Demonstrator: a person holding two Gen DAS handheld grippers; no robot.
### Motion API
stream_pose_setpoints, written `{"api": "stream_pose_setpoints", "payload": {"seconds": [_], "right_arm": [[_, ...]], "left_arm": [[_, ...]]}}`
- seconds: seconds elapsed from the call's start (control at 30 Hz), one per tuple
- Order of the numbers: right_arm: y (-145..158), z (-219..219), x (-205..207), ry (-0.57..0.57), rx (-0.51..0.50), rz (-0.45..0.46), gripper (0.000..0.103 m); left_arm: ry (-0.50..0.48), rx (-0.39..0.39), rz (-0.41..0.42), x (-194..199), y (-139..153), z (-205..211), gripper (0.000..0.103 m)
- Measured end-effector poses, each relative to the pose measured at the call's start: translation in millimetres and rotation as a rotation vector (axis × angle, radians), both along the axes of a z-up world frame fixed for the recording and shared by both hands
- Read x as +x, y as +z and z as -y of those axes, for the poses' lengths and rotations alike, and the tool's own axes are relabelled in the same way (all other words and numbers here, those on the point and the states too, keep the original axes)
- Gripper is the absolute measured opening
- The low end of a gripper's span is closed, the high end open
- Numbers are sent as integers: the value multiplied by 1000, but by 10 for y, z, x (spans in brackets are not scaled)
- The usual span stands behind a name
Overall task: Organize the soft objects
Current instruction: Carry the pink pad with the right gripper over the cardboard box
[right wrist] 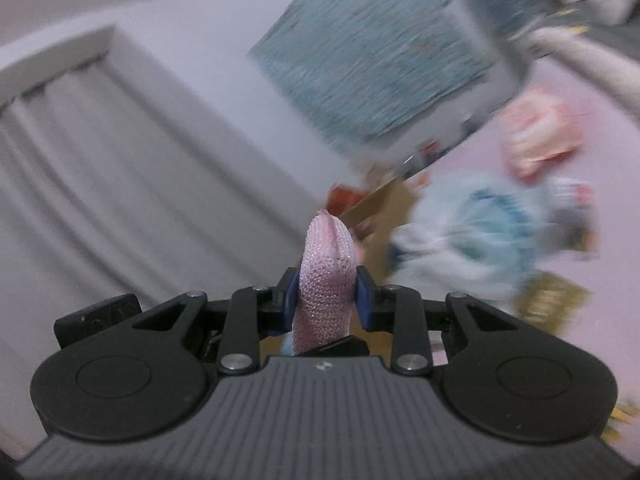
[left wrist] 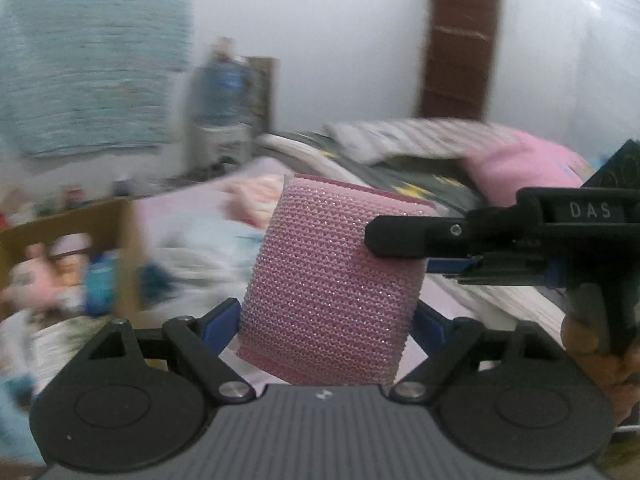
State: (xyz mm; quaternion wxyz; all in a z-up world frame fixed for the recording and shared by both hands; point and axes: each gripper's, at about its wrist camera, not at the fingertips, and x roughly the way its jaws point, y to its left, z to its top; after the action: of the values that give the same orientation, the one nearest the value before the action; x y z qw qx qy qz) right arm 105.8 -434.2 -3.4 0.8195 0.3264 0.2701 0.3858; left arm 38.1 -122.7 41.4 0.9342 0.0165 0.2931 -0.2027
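Observation:
A pink sparkly mesh sponge [left wrist: 320, 280] hangs in the air between both grippers. In the left wrist view my left gripper [left wrist: 328, 320] spans its broad face, and the blue pads [left wrist: 222, 320] touch both of its side edges. My right gripper [left wrist: 372, 240] reaches in from the right, with one black finger laid over the sponge's upper right edge. In the right wrist view the sponge [right wrist: 326, 280] shows edge-on, pinched between the blue pads of the right gripper [right wrist: 326, 300]. Both views are blurred.
A cardboard box [left wrist: 124, 216] holding plush toys stands at the left. A bed with a pink sheet [left wrist: 460, 304] carries piled blankets and a pink pillow [left wrist: 520, 168]. A light blue soft toy [right wrist: 472, 232] and a pink one [right wrist: 540, 136] lie on it. A hand [left wrist: 592, 352] holds the right gripper.

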Motion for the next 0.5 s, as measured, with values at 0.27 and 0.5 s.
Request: {"api": "stream_pose_setpoints", "payload": {"seconds": [0.27,0.5], "right_arm": [[336,-1470,591,253,-174,-21,28],[303,-2636,977,416,-503,-43,28]], "left_arm": [[279,-48,19,-82,24,-1200,95],[503,-111,-4,-239,-57,-2134,95]]}}
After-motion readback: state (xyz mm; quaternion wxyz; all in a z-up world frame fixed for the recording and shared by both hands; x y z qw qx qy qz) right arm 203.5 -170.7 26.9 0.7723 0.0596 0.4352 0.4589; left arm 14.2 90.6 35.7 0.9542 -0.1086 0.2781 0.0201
